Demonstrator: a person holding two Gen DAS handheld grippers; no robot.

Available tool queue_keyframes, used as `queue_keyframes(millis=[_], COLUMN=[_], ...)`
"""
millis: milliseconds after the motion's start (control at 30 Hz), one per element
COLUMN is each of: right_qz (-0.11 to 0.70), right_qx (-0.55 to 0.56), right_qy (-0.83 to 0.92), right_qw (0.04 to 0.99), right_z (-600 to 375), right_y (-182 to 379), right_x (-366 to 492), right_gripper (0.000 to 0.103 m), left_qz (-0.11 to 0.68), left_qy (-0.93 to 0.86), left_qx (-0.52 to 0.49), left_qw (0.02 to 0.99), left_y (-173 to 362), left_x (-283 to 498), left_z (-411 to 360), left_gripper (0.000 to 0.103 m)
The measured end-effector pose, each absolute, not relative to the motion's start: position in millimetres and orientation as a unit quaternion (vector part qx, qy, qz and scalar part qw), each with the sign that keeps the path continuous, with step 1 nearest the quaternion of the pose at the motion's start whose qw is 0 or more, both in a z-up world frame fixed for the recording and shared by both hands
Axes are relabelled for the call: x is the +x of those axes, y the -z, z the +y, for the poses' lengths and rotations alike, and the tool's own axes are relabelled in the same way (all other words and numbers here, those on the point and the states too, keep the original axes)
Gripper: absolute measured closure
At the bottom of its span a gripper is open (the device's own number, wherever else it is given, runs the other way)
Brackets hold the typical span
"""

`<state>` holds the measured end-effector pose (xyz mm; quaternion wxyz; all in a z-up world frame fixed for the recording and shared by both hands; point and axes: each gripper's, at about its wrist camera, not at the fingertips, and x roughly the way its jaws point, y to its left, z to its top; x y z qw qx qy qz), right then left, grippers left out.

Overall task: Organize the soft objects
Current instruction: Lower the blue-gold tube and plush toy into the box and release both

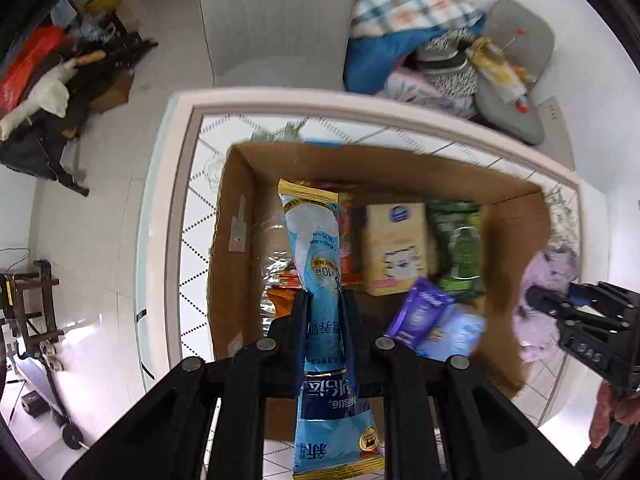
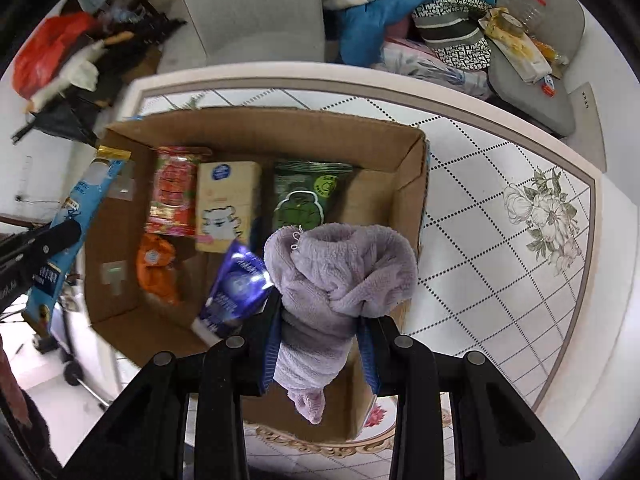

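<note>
While the left gripper (image 1: 325, 312) pinches a long blue pouch (image 1: 320, 280) whose length runs straight ahead over the cardboard box (image 1: 236, 216), the right gripper (image 2: 320, 320) clamps a bunched purple towel (image 2: 340, 272) above the box's near right corner, box floor ahead-left

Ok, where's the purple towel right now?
The purple towel is pinched in the right claw, hanging over the near right corner of the cardboard box, just above the green packet.
</note>
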<state>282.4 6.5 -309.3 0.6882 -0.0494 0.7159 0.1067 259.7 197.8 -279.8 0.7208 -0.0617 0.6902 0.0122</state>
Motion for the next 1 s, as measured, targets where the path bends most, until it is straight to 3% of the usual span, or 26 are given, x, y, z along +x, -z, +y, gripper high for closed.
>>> queue_keyframes(millis=[267, 467, 533, 633, 700, 800, 933, 1000], right_qz=[0.728, 0.737, 0.737, 0.735, 0.732, 0.732, 0.728, 0.726], right_qx=[-0.084, -0.098, -0.101, -0.095, -0.091, -0.076, -0.057, -0.05], right_qy=[-0.079, -0.059, -0.051, -0.047, -0.041, -0.045, -0.052, -0.053], right_qw=[0.675, 0.666, 0.666, 0.67, 0.674, 0.676, 0.681, 0.683], right_z=[15.4, 19.5, 19.4, 17.2, 15.6, 13.6, 14.9, 15.4], right_y=[345.8, 365.1, 367.8, 366.1, 362.9, 357.7, 349.4, 345.2], right_x=[297.6, 304.6, 305.6, 305.6, 306.0, 304.4, 296.1, 290.5], right_gripper=[0.067, 0.063, 0.057, 0.042, 0.031, 0.029, 0.017, 0.017], left_qz=[0.727, 0.741, 0.738, 0.731, 0.725, 0.71, 0.693, 0.69], left_qy=[-0.036, -0.048, -0.052, -0.05, -0.051, -0.049, -0.053, -0.049], left_qx=[-0.028, -0.044, -0.039, -0.043, -0.039, -0.042, -0.043, -0.054], left_qw=[0.685, 0.668, 0.672, 0.68, 0.686, 0.701, 0.718, 0.72], left_y=[340.7, 350.4, 347.3, 338.0, 332.7, 320.7, 307.9, 304.9], left_x=[271.9, 273.1, 273.7, 273.6, 275.0, 272.1, 261.9, 254.8], left_z=[215.8, 224.6, 225.9, 228.2, 227.5, 227.2, 223.7, 220.3], left_gripper=[0.089, 0.083, 0.075, 0.071, 0.06, 0.04, 0.012, 0.011])
